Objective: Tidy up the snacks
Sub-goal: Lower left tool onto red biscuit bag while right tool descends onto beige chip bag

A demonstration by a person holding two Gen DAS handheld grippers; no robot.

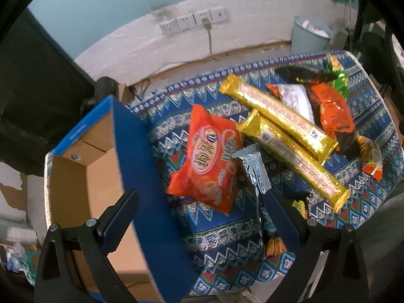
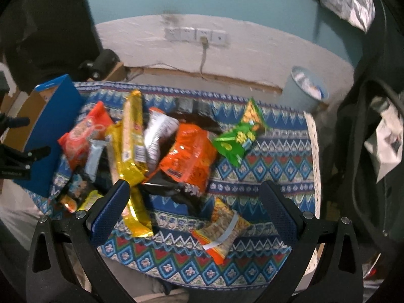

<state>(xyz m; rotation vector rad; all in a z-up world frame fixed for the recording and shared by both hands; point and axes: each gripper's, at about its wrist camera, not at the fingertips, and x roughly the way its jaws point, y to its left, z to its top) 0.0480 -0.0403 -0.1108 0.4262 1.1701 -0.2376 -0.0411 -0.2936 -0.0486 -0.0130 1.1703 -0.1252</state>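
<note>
Blue-patterned cloth covers the table [image 1: 222, 227] under both my grippers, and nearly everything I am meant to sort lies loose on it. The cardboard box [image 1: 75, 176], blue outside and brown inside, stands just left of my left gripper [image 1: 199, 217]; as far as I can see into it, it holds nothing, so I judge the job barely begun.

Ahead of my left gripper, a little right of centre, lies the red biscuit bag [image 1: 207, 159], with a silver wrapper [image 1: 252, 171] leaning on its right edge, close to my right finger. Beyond them, two long gold packs [image 1: 280, 118] lie side by side, slanting away to the right. My left gripper's fingers are wide apart, gripping nothing; its left finger overlaps the box wall in this view, though I cannot tell whether they touch.

My right gripper [image 2: 194, 207] is likewise spread and empty. An orange bag [image 2: 192, 154] lies straight ahead of it, a green bag [image 2: 240, 136] farther off to the right, and a small orange-and-yellow packet [image 2: 222, 227] sits on the cloth between its fingers. Small sweets lie near the left finger, too blurred to name.

Left to do, by my reading: every packet on the cloth.
</note>
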